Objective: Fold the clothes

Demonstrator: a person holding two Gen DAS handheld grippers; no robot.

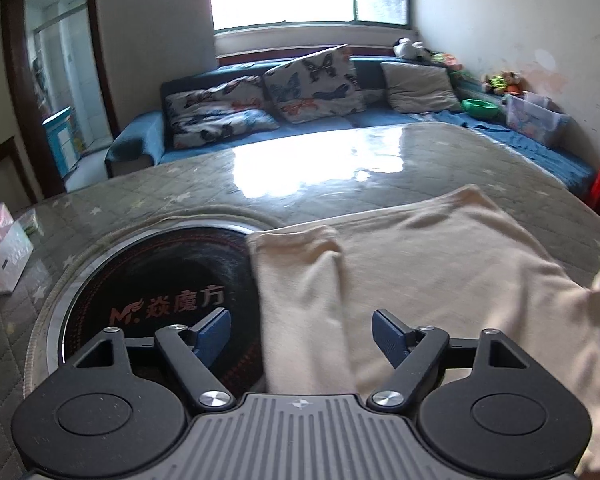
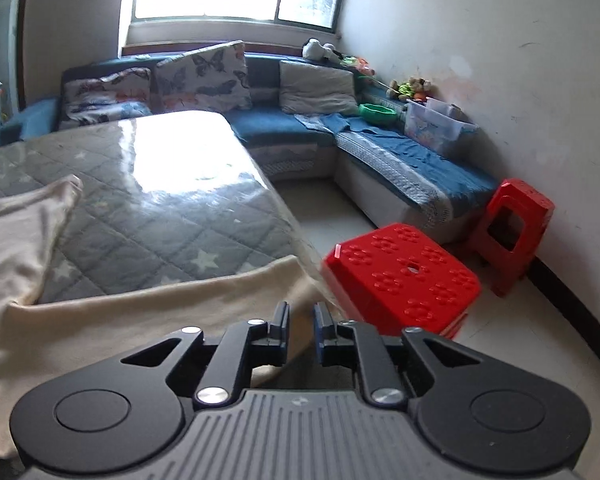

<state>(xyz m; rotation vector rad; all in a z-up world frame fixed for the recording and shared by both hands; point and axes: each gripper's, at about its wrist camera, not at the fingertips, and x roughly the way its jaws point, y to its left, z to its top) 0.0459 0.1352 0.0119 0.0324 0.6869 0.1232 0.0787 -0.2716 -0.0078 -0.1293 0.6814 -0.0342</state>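
Note:
A cream garment [image 1: 440, 264] lies flat on the quilted grey table [image 1: 300, 184], with one sleeve [image 1: 300, 300] folded over its left side. My left gripper [image 1: 300, 320] hovers just above that sleeve, open wide, its blue pads on either side and nothing gripped. In the right wrist view the garment [image 2: 140, 312] reaches the table's right edge. My right gripper [image 2: 301, 312] is over that edge of the cloth, its jaws a narrow gap apart. The pads do not press on the fabric.
A round black cooktop [image 1: 160, 280] is set into the table, partly under the garment. A tissue box [image 1: 4, 256] sits at the far left. Two red stools [image 2: 404, 284] [image 2: 512, 232] stand on the floor right of the table. A blue sofa [image 2: 380, 140] lines the walls.

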